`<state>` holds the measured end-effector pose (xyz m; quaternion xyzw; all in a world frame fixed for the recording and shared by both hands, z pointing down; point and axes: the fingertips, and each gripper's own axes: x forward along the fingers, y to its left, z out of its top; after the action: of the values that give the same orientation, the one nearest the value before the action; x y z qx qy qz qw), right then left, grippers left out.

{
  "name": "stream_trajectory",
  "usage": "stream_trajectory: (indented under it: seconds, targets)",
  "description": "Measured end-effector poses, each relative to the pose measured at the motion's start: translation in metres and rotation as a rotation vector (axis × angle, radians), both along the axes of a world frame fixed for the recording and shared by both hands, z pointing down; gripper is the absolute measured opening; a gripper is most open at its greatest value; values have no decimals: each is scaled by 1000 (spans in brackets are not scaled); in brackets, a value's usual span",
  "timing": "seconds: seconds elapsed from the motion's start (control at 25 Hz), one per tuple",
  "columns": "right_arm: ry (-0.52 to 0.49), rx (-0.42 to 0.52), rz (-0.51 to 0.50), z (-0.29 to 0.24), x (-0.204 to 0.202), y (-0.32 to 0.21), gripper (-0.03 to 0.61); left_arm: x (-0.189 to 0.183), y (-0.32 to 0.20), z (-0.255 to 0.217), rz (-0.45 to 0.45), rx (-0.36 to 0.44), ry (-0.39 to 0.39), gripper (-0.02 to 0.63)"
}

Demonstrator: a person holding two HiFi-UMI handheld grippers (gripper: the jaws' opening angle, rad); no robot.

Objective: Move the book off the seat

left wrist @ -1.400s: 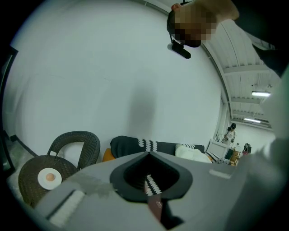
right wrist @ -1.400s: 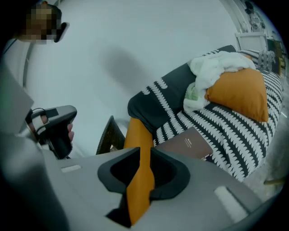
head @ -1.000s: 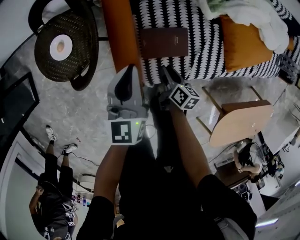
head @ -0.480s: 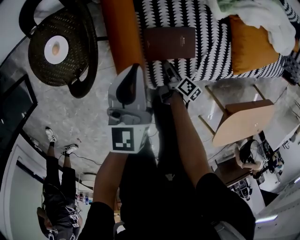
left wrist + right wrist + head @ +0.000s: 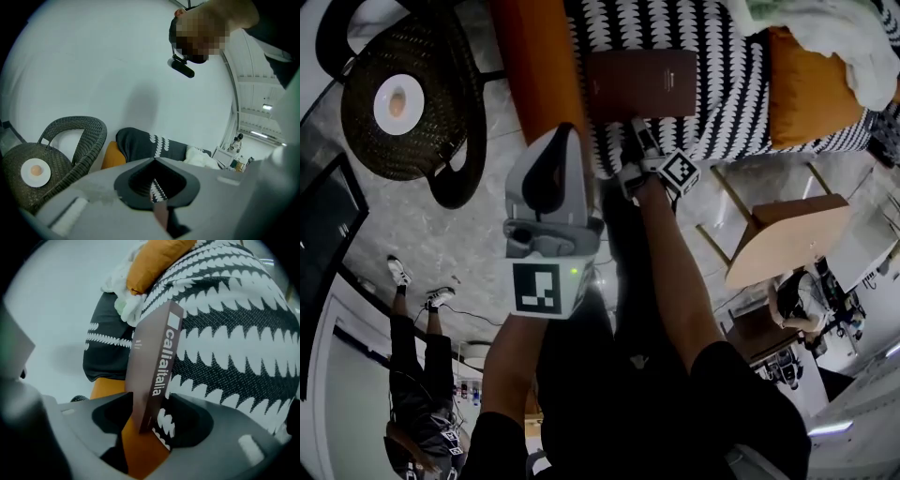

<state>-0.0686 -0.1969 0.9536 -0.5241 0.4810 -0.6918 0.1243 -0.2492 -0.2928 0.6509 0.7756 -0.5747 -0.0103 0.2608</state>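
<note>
- On the striped seat (image 5: 722,103), near its front edge, the book (image 5: 642,82) lies, not yet moved
- Right hand-held gripper (image 5: 636,136), jaws just opening, straddles its edge unclamped
- Left hand-held gripper (image 5: 565,141) together, empty

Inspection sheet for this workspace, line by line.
Surface: black-and-white patterned seat cushion, with an orange bolster beside it.
Job's things: brown hardcover book lying flat on the seat, not yet moved.
Clutter: orange pillow and crumpled white cloth on the seat.
Grippers: right gripper open, its jaws have just been opening, with the book's edge between them and not pinched. Left gripper has its jaws together and is empty.
Cables: thin dark cable on the floor.
Surroundings: black wicker chair holding a white plate, wooden side table, grey stone floor.
</note>
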Motion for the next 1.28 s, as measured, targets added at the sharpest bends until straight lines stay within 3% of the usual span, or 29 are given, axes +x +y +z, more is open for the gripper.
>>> stream_trajectory:
  seconds: [0.28, 0.76, 1.04, 1.28]
  targets:
    - [-69, 59, 21, 3, -1, -12, 249, -1, -7, 8, 10, -4, 8, 6]
    - [-33, 27, 28, 17, 2, -17, 225, -3, -11, 16, 6, -23, 17, 6]
    - [-95, 112, 67, 11, 0, -20, 198, -4, -3, 20, 5, -28, 14, 6]
    - [-41, 105, 75, 8, 2, -18, 189, 6, -1, 15, 16, -19, 16, 6]
